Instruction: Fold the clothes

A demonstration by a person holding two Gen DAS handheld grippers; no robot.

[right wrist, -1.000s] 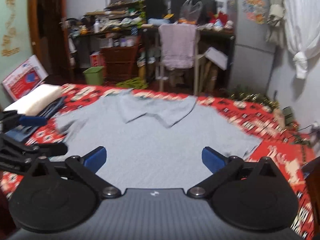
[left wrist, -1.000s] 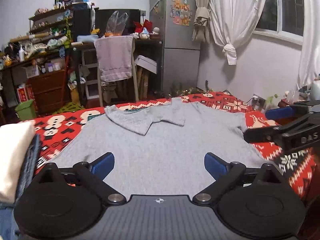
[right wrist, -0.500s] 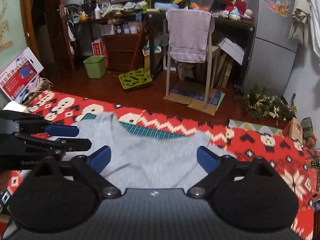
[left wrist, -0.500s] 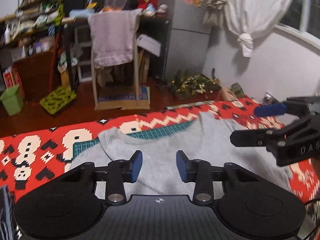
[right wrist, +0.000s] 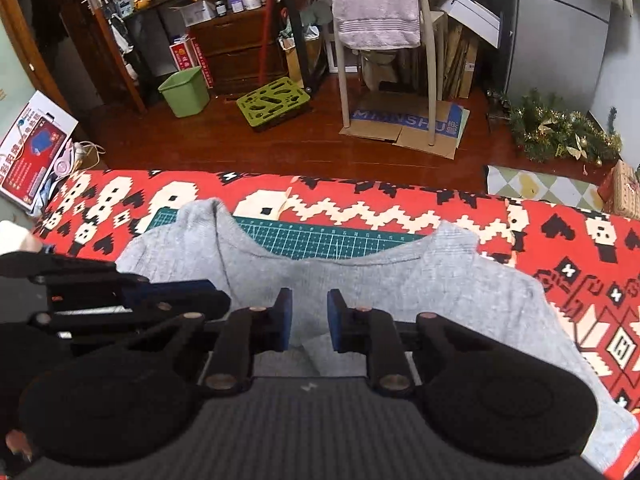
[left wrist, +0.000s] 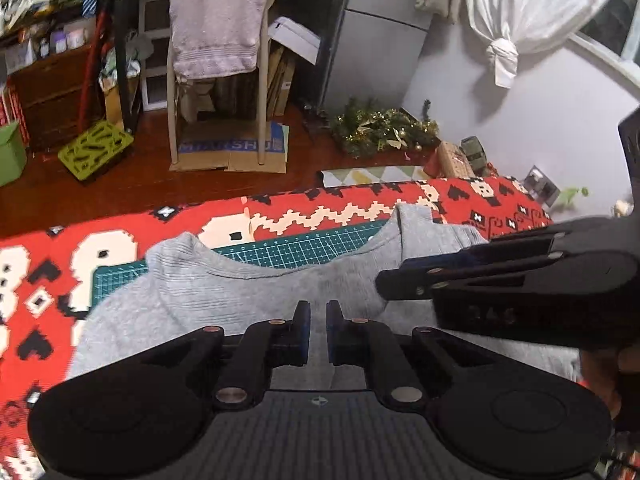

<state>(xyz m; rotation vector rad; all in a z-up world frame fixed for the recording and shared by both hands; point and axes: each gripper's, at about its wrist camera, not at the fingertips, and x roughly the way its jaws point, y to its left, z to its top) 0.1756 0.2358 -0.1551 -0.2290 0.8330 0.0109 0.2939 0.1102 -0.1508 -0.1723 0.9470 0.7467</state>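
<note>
The grey sweater (left wrist: 240, 300) looked soft and limp, best pinched near its neckline, where left gripper (left wrist: 318, 330) and right gripper (right wrist: 308, 320) hovered, jaws nearly closed, their hold on cloth unclear.

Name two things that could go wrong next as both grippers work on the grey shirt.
1. The left gripper and right gripper sit close together over the grey shirt, so they could knock into each other.
2. Each pair of fingers is nearly closed with only a little cloth between; the hold may be thin and could slip, or drag the red blanket along.
</note>
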